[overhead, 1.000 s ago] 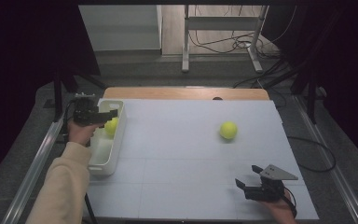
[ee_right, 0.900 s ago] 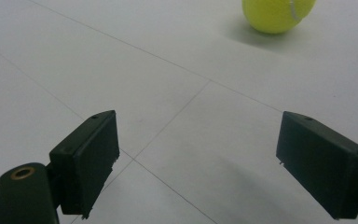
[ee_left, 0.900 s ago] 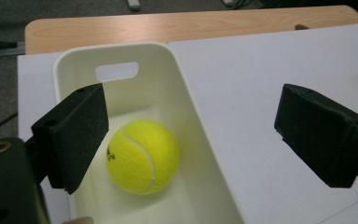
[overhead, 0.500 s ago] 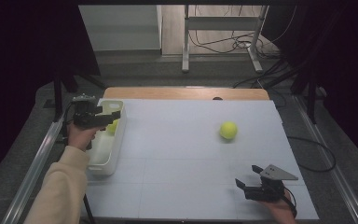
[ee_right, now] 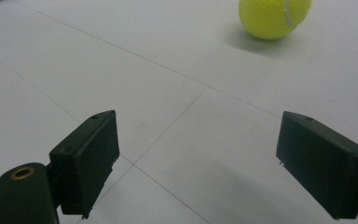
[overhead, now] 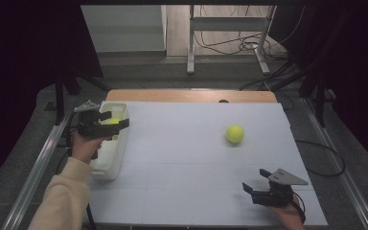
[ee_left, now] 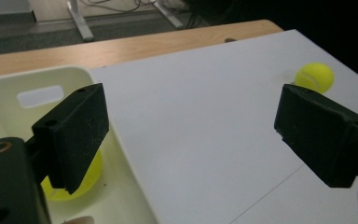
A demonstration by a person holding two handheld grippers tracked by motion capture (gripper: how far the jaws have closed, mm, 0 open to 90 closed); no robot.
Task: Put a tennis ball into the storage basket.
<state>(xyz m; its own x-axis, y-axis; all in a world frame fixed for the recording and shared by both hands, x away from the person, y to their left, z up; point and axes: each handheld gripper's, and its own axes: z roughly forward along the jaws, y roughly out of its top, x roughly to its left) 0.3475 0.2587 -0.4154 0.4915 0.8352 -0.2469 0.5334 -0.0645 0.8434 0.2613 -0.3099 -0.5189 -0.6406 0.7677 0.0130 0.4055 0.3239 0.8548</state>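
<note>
A yellow tennis ball (overhead: 235, 133) (ee_left: 314, 77) (ee_right: 273, 17) lies on the white tabletop, right of centre. A second yellow ball (overhead: 113, 121) (ee_left: 60, 192) rests inside the white bin (overhead: 108, 165) (ee_left: 9, 107) at the table's left edge. My left gripper (overhead: 115, 120) (ee_left: 196, 126) hovers over the bin's far end, open, pointing right across the table with nothing between its jaws. Near the front right corner my right gripper (overhead: 257, 181) (ee_right: 209, 158) stays low over the tabletop, open and empty, facing the loose ball.
The white tabletop (overhead: 187, 158) runs between the bin and the right gripper. A wooden strip (overhead: 187, 95) edges the far side. A metal rail (overhead: 38, 163) runs along the left; a stand and cables (overhead: 230, 43) sit on the floor beyond.
My left gripper has drifted slightly right and toward the near side above the bin. The right gripper and both balls have stayed put.
</note>
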